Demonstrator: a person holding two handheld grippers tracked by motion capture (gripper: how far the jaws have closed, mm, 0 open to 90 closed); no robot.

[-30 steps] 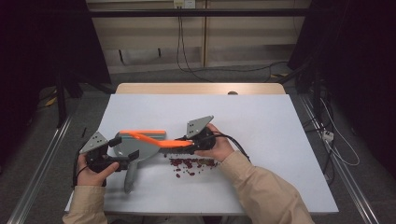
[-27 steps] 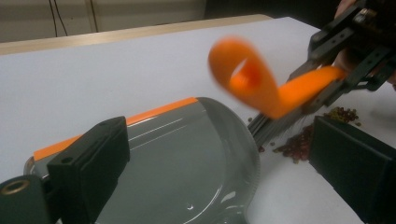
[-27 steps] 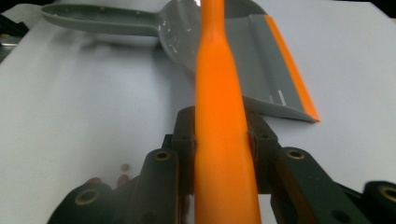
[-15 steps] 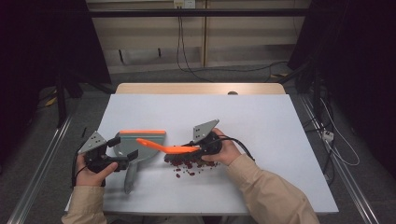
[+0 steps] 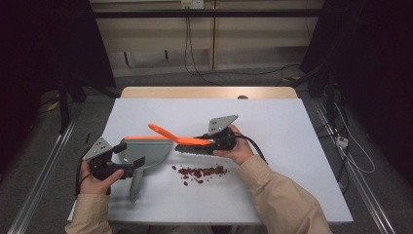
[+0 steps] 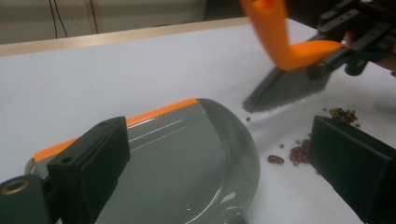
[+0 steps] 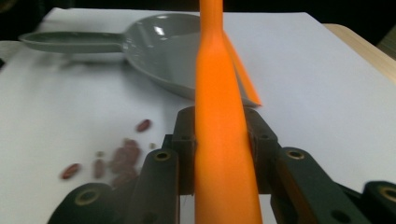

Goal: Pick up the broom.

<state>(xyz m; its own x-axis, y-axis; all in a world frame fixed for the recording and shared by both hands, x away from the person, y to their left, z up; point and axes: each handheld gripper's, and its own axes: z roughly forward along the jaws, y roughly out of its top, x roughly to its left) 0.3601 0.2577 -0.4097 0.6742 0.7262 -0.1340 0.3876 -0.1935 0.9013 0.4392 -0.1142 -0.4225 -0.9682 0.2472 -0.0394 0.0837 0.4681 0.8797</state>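
High view. The right gripper, centre of frame, has its jaws clamped on the orange plastic handle of a dark-bristled hand brush, bristles just above the white desk. The left gripper, lower left, has its jaws spread apart around the grey plastic dustpan with an orange lip, which lies flat. A scatter of small dark red beans lies below centre, beneath the brush, right of the dustpan.

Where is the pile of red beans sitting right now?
In the high view the red beans lie on the white table near its front, just right of the grey dustpan and just in front of the brush.
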